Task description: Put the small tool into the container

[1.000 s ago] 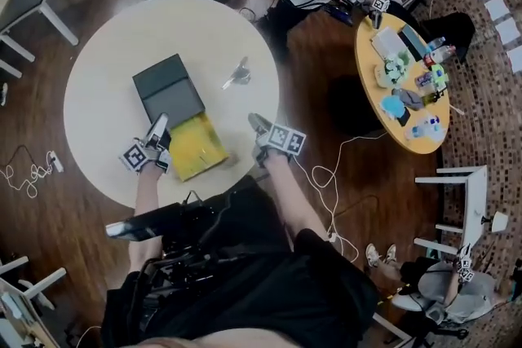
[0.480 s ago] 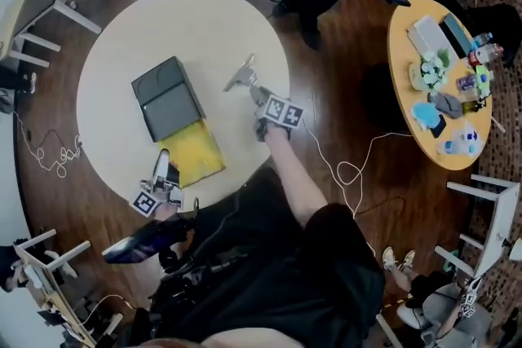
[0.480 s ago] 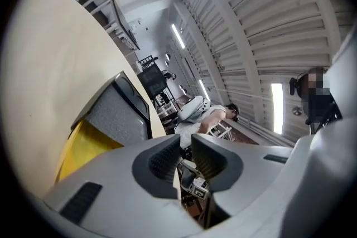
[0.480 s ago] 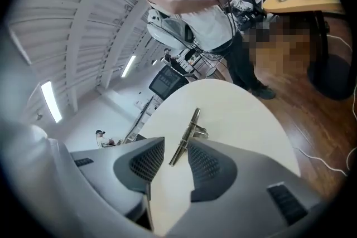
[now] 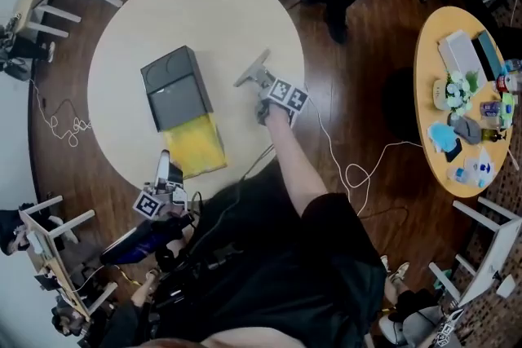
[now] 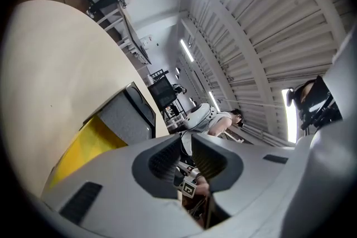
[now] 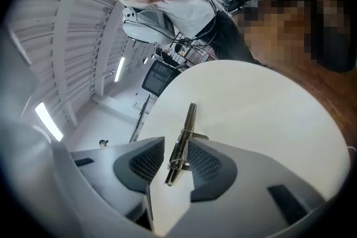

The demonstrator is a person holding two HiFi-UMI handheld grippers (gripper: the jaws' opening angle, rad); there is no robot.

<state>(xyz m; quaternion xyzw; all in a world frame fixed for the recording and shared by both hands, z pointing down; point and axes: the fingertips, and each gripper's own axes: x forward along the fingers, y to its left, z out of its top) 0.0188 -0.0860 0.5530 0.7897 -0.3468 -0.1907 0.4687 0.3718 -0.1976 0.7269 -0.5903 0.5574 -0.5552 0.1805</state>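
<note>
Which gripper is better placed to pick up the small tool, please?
Right. The right gripper's jaws, just opened, straddle the small tool on the table; the left gripper hangs at the table's near edge, far from it.

We look along the right gripper [image 7: 176, 146], whose two grey jaws with ribbed pads stand apart and have just been opening. Between them lies the small tool [image 7: 187, 122], a slim, flat metal piece resting on the round cream table [image 7: 256, 114]. Its near end sits close beside the right-hand pad; we cannot tell whether they touch. Beyond the table's far edge we see a dark screen [image 7: 158, 77] and a person in a white top [image 7: 167, 5].
</note>
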